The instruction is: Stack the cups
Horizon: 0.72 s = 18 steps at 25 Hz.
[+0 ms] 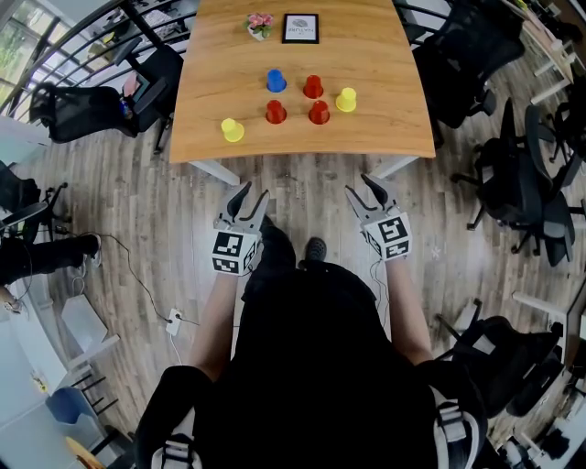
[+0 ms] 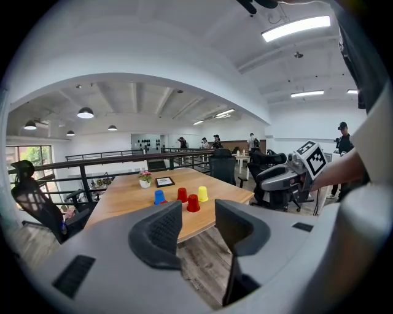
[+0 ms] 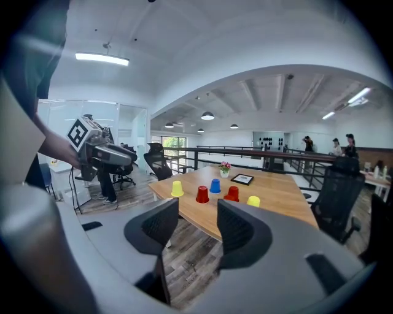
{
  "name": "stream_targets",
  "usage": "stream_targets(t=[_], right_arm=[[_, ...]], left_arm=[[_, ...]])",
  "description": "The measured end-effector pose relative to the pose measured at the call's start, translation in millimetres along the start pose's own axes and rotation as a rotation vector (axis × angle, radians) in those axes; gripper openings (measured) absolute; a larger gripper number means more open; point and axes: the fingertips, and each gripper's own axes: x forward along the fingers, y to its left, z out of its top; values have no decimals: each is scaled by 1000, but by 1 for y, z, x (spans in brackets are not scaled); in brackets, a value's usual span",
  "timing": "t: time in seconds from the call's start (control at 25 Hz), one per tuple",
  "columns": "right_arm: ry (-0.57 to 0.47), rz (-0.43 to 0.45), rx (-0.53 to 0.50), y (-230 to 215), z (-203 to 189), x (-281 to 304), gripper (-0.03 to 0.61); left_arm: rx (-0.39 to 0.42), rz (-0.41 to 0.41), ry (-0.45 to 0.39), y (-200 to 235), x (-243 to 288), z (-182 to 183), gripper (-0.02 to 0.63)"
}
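Several upturned cups stand apart on the wooden table: a blue cup, a red cup, two more red cups, and two yellow cups. Both grippers hover over the floor, short of the table's near edge. My left gripper is open and empty; along its jaws the blue cup and a yellow cup show far off. My right gripper is also open and empty, facing a red cup.
A small flower pot and a framed picture sit at the table's far end. Black office chairs flank the table. A cable and plug strip lie on the plank floor at left.
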Motion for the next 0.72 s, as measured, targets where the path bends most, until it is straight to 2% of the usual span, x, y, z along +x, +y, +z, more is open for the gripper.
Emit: stream_targets(t=[0.08,0.32,0.72], right_arm=[[-3,-9,5,-2,3,0,243],[-17,-10,17,-5,3,0,312],[-13,-20,23,-5,7,8,316]], left_arm=[[0,1,1,1,0,0,201],[-8,13,2,3,2,1,250],[-17,31,19,13,0,-4,253]])
